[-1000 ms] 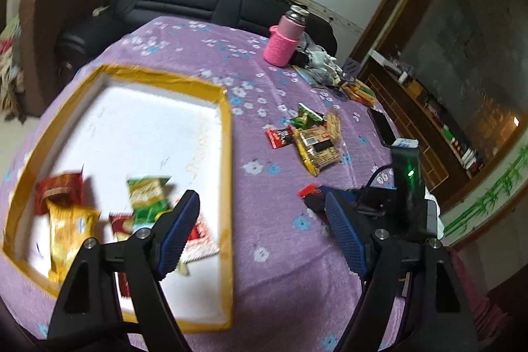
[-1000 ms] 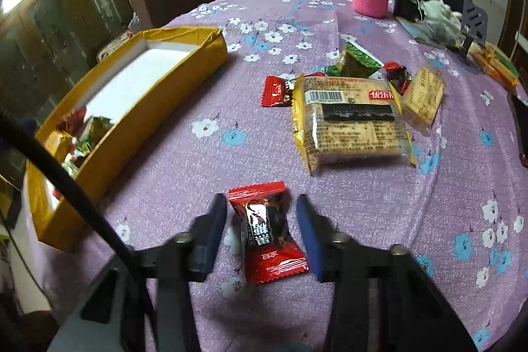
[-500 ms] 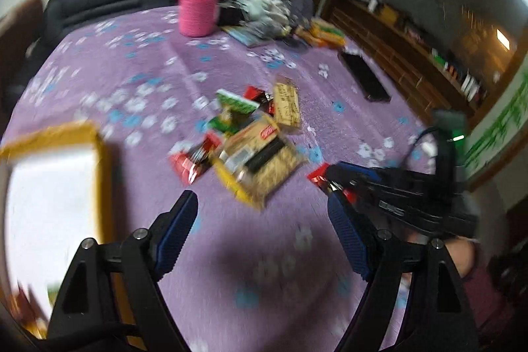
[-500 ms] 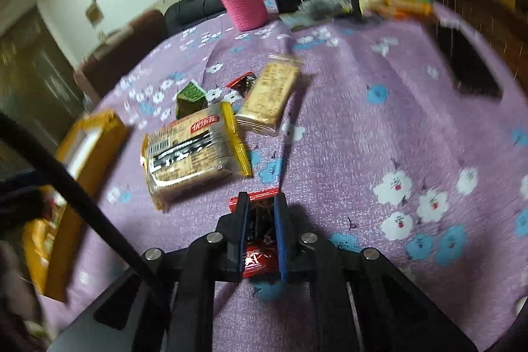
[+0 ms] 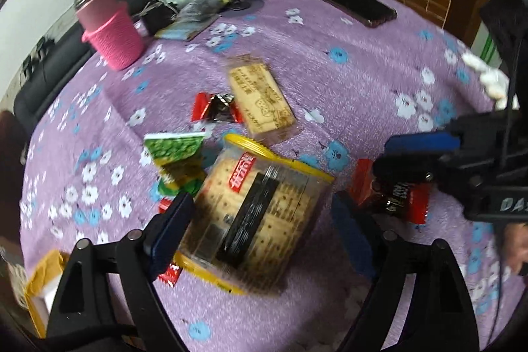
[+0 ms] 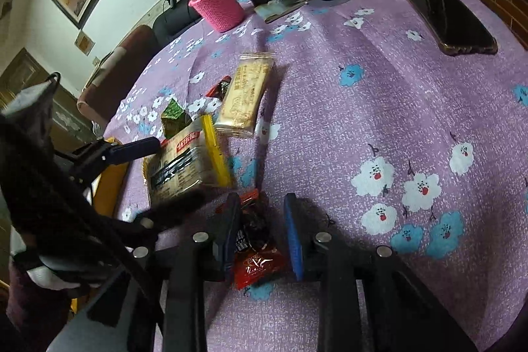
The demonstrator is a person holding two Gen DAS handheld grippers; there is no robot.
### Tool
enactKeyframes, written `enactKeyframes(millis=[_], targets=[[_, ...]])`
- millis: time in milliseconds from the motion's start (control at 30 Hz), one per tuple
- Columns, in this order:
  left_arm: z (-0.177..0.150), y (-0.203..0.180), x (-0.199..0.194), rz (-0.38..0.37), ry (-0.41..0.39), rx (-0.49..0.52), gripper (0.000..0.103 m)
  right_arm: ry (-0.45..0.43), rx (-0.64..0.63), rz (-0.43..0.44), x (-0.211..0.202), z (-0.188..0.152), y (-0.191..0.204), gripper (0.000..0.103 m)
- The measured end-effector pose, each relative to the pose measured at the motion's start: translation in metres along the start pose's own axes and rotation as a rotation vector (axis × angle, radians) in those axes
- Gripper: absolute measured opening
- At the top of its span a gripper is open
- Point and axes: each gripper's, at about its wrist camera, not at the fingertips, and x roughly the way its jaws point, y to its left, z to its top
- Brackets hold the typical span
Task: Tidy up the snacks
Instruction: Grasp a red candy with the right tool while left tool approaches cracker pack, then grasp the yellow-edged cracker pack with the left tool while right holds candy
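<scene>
Left wrist view puts the cracker pack (image 5: 255,213) directly ahead of the left claw (image 5: 260,231), lying flat on the desk (image 5: 363,61) between the two spread pads, neither of which we can see touching it. We find this claw released; its jaws have just been opening further, with the pack in the gap. The pack's long axis runs roughly away from the camera, tilted a little to the right, so its narrower width faces the pads. We judge a short descent and a squeeze across that width to be the coming move. The right claw (image 6: 260,233), just beside the pack's right edge, stands over a red candy (image 6: 255,253); its jaws have just been opening, and the far pad stands clear of the wrapper, so we rate it released. The yellow box (image 5: 43,282) sits at lower left.
</scene>
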Motion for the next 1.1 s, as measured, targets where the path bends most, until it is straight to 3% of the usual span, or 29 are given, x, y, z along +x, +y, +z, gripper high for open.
enactKeyframes(millis=[67, 167, 367, 433, 567, 733, 767, 800, 867, 900, 1100], targets=[[-0.002, -0.002, 0.009, 0.019, 0.048, -0.001, 0.085, -0.001, 0.015, 0.008, -0.002, -0.001, -0.003, 0.031], [-0.005, -0.001, 0.005, 0.002, 0.029, -0.017, 0.079, -0.003, 0.026, 0.014, -0.003, -0.001, -0.004, 0.036], [-0.025, -0.001, -0.009, 0.010, 0.037, -0.058, 0.077, 0.026, -0.059, 0.001, 0.001, 0.000, 0.007, 0.043], [-0.030, -0.002, -0.015, 0.015, 0.029, -0.077, 0.067, 0.041, -0.127, -0.029, 0.002, -0.003, 0.016, 0.043], [-0.037, -0.001, -0.037, -0.027, 0.017, -0.150, 0.031, 0.072, -0.265, -0.088, 0.005, -0.011, 0.033, 0.044], [-0.044, -0.004, -0.037, 0.004, 0.026, -0.158, 0.035, 0.077, -0.369, -0.144, 0.011, -0.021, 0.049, 0.046], [-0.045, -0.001, -0.038, 0.002, 0.020, -0.168, 0.046, 0.073, -0.385, -0.157, 0.012, -0.023, 0.051, 0.046], [-0.045, 0.003, -0.039, -0.001, 0.011, -0.180, 0.063, 0.068, -0.392, -0.165, 0.013, -0.023, 0.052, 0.046], [-0.044, 0.009, -0.040, 0.022, -0.018, -0.182, 0.077, 0.056, -0.389, -0.176, 0.013, -0.024, 0.050, 0.040], [-0.045, 0.011, -0.040, 0.031, -0.024, -0.175, 0.079, 0.051, -0.387, -0.182, 0.013, -0.023, 0.050, 0.028], [-0.041, 0.010, -0.014, 0.050, 0.047, -0.084, 0.086, 0.045, -0.348, -0.150, 0.010, -0.021, 0.046, 0.024]])
